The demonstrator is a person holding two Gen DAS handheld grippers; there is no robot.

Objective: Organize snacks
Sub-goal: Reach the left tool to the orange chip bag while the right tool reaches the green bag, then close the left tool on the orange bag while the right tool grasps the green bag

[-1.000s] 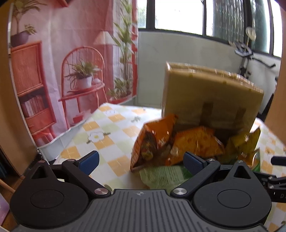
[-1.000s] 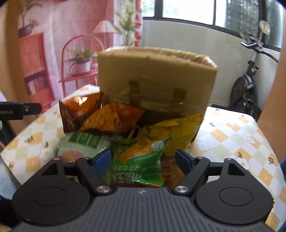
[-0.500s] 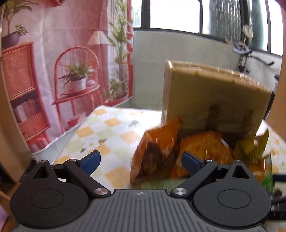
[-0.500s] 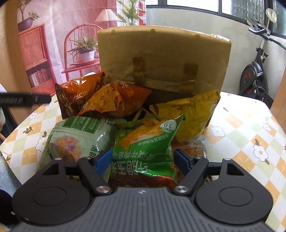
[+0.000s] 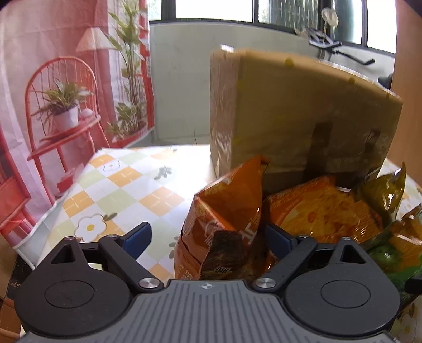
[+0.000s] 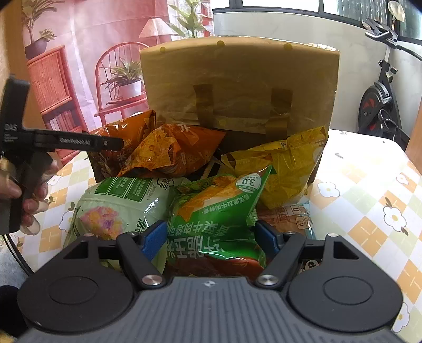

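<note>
Though level, both grippers wide-jawed

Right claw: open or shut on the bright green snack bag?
Open: right claw straddles the bright green snack bag, its blue pads apart.

Checkered table bears snack bags, cardboard box.

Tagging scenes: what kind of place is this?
Likely a home sunroom or enclosed balcony: exercise bike by the windows, floral checked tablecloth, and a printed room backdrop hung behind.
</note>
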